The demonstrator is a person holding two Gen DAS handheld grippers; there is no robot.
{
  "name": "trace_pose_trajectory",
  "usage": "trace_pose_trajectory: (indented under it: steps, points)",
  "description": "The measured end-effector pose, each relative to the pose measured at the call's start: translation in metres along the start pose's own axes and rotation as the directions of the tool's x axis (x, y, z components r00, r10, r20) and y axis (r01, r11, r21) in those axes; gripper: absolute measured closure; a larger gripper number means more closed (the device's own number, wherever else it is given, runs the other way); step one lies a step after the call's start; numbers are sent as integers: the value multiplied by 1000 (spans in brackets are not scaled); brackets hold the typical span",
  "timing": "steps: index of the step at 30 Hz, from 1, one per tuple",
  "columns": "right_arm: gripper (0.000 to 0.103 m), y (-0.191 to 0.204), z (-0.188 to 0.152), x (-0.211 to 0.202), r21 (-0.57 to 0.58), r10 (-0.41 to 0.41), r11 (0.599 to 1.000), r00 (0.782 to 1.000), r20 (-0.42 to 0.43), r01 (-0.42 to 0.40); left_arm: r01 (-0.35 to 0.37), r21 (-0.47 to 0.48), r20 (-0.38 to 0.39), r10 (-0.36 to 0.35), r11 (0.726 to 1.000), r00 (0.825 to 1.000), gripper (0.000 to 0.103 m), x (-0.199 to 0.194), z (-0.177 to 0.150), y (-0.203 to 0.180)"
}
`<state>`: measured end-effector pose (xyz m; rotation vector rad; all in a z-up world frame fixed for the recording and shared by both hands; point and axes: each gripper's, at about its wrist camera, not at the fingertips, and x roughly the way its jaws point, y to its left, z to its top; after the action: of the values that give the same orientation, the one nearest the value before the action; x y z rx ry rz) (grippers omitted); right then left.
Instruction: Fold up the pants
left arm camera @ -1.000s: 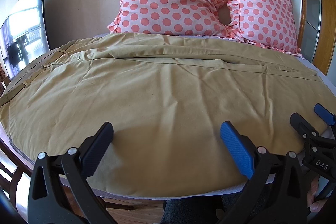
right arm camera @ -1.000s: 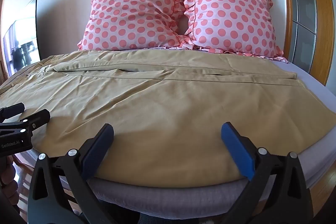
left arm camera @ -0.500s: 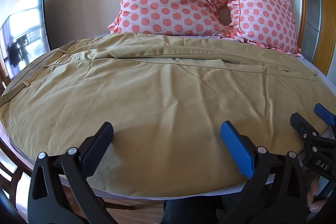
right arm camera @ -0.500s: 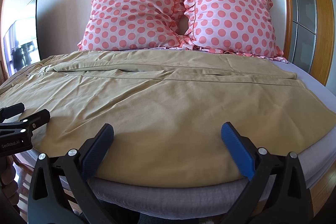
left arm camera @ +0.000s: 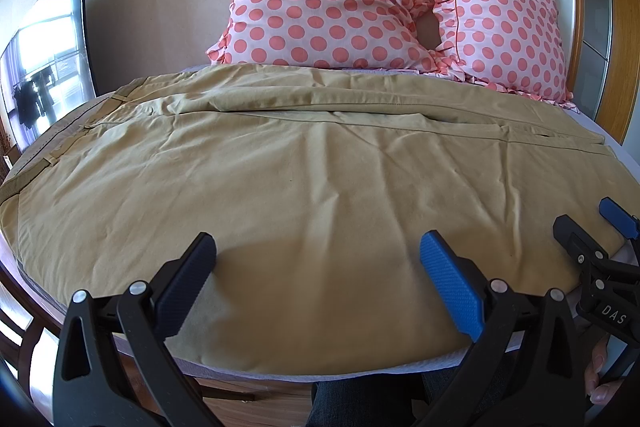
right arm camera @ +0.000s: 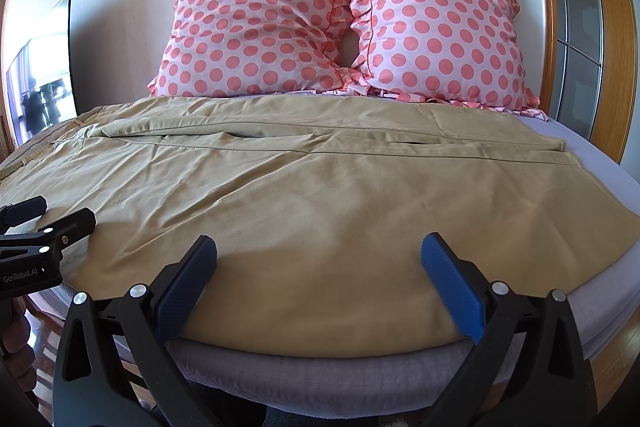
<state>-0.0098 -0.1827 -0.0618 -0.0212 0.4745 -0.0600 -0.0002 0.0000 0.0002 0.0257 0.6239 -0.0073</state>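
Observation:
Tan pants [left arm camera: 304, 163] lie spread flat across the bed, waistband at the left, leg hems at the right; they also show in the right wrist view [right arm camera: 320, 187]. My left gripper [left arm camera: 318, 255] is open and empty, hovering over the pants' near edge. My right gripper [right arm camera: 318, 255] is open and empty over the near edge further right. Each gripper shows at the edge of the other's view: the right one [left arm camera: 592, 231] at the right, the left one [right arm camera: 48, 219] at the left.
Two pink polka-dot pillows [right arm camera: 256, 27] [right arm camera: 444, 27] lean against the wall at the head of the bed. The grey mattress edge [right arm camera: 320, 371] runs below the pants. A framed glass panel [left arm camera: 48, 59] stands at the left; a wooden door frame [right arm camera: 612, 39] at the right.

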Motion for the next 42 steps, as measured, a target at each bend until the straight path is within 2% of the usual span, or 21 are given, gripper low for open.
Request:
trace_pose_trajectory:
  steps: [38, 42]
  points:
    - [1, 1, -2, -1, -2, 1, 1000, 1000, 3, -1, 0, 1, 4, 0, 1000, 1000, 2, 0, 0, 0]
    - [1, -3, 4, 0, -10, 31, 999, 999, -39, -32, 5, 7, 1, -5, 1000, 1000, 2, 0, 0, 0]
